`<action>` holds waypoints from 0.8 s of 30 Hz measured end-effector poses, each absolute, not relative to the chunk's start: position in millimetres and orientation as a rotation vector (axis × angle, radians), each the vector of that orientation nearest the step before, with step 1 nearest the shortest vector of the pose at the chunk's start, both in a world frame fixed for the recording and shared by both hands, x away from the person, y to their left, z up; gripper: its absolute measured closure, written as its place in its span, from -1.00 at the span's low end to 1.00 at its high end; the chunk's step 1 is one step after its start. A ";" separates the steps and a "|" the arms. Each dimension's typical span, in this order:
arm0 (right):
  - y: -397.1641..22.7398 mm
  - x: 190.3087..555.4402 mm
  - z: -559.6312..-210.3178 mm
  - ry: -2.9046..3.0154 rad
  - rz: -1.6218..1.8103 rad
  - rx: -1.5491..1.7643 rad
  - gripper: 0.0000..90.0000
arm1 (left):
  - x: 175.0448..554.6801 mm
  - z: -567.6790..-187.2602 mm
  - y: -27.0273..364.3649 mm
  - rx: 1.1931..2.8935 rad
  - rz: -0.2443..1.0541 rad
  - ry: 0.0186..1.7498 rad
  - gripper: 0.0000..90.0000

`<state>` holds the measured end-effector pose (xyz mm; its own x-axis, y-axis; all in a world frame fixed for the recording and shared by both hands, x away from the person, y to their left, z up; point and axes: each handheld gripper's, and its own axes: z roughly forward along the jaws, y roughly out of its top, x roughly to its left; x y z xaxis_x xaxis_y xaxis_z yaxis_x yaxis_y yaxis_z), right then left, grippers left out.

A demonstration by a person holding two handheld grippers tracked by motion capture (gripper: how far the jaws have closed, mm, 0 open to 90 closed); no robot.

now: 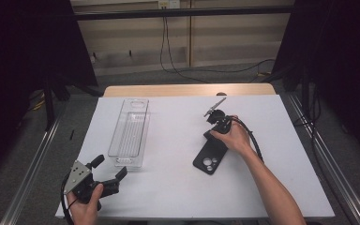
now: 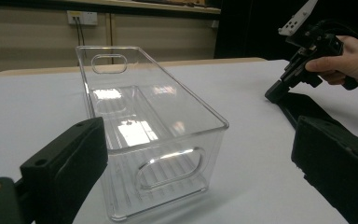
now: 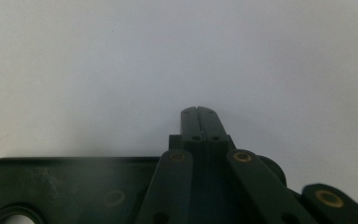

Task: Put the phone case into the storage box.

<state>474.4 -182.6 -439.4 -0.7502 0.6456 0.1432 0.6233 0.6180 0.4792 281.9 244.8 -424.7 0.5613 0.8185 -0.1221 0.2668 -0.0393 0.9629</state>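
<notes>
The black phone [image 1: 210,156] lies flat on the white worktop [image 1: 178,187], back side up, with its camera lenses at the end toward the person. It sits to the right of the clear plastic bin [image 1: 130,133], well apart from it, and lies at a slant, its far end pointing away from the bin. The right gripper [image 1: 212,133] rests at that far end of the phone, held in the person's right hand [image 1: 234,137]; its jaws are pressed together with nothing between them. In the right gripper view the closed jaw tips [image 3: 198,112] point out over bare white worktop, and the dark edge of the phone [image 3: 65,186] lies at the bottom left beneath the gripper's linkage. Whether the tips touch the phone cannot be told.

The clear plastic bin stands upright with its long axis running away from the person, left of the phone. It is open on top and has oval handle cut-outs in both short ends. In the left gripper view its near end [image 2: 168,163] stands just ahead of the jaws, and the right hand with its gripper [image 2: 303,65] shows beyond the bin's right side.

The left gripper [image 1: 108,169] sits on the near left corner of the worktop, on the person's side of the bin, gripped by the left hand [image 1: 85,208]. Its jaws stand wide apart and hold nothing.
</notes>
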 end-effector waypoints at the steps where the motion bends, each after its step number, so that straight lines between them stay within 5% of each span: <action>1: -184.6 472.7 -439.7 2.784 0.803 1.087 1.00 | 281.7 -424.4 245.0 1.596 0.575 0.938 -0.92; 24: -213.4 452.1 -440.6 2.756 0.812 1.073 1.00 | 281.3 -424.7 244.0 1.598 0.573 0.939 -0.92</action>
